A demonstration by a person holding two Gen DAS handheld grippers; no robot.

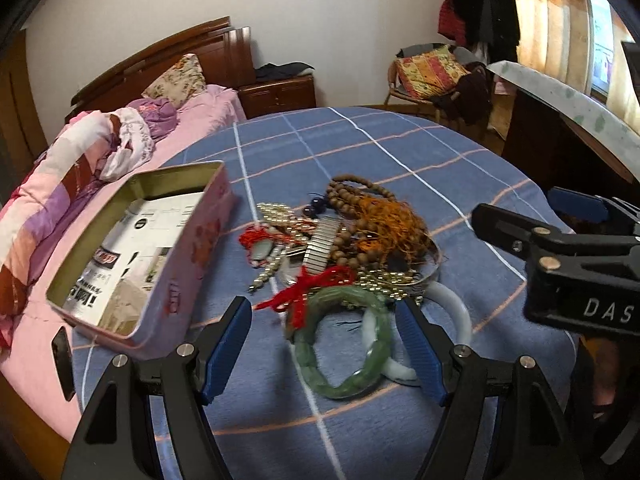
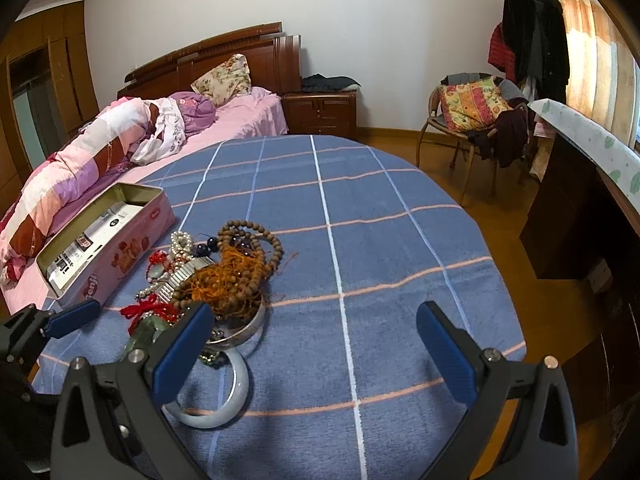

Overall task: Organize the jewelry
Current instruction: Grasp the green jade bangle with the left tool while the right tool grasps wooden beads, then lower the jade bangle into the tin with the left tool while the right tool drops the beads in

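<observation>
Bedroom: wooden bed with pink bedding (image 2: pixel 168 128), wicker chair with patterned cushion (image 2: pixel 472 108). Worktop under blue plaid cloth (image 2: pixel 380 240). Open pink rectangular tin (image 1: pixel 140 248) at left, beside tangled jewelry heap (image 1: pixel 344 236).

Left hand-held gripper (image 1: pixel 324 316): fingers wide apart, empty, straddling green jade bangle (image 1: pixel 344 344); contact unclear.

Right hand-held gripper (image 2: pixel 316 320): fingers wide apart, empty; pale white bangle (image 2: pixel 224 396) just beside its left finger.
</observation>
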